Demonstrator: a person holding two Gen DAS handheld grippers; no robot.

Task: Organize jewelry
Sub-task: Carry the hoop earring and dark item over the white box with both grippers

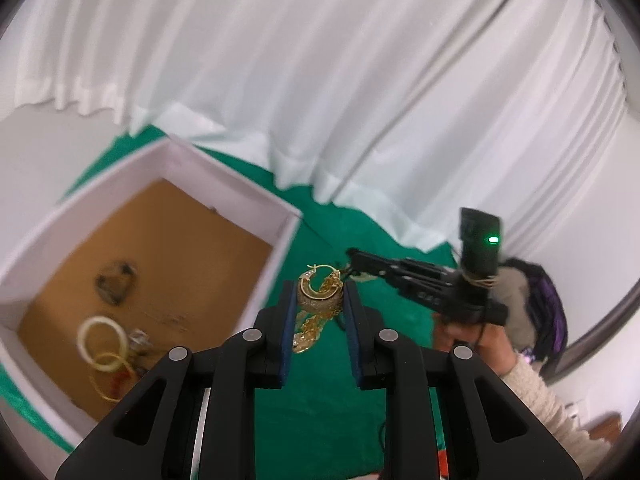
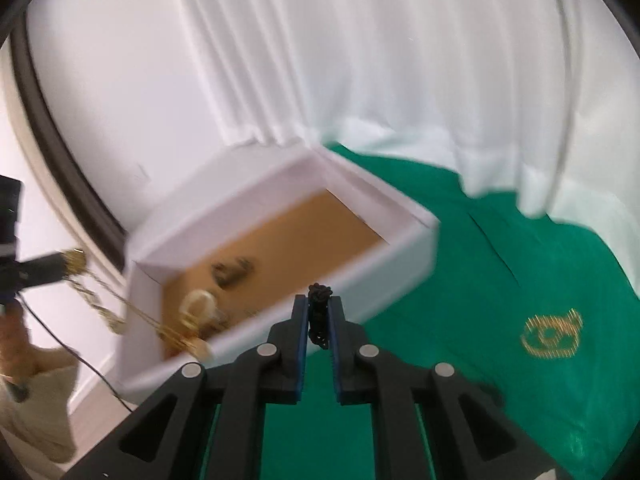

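Note:
My left gripper (image 1: 320,292) is shut on a clump of gold jewelry (image 1: 320,300): a hoop earring, a glittery band and chains that hang down. It holds them above the green cloth, right of the white box (image 1: 280,236). My right gripper (image 2: 319,304) is shut on a black beaded chain (image 2: 319,316), held just in front of the box's near wall (image 2: 360,276). The box has a brown floor holding cream and gold bangles (image 1: 104,340) and a dark piece (image 1: 116,282). The left gripper and its gold chains (image 2: 96,300) show at the left of the right wrist view.
A green cloth (image 2: 500,280) with a gold embroidered emblem (image 2: 552,338) covers the table. White curtains (image 1: 320,60) hang behind it. A dark bag (image 1: 548,312) lies at the right. A dark curved frame (image 2: 60,152) stands at the left.

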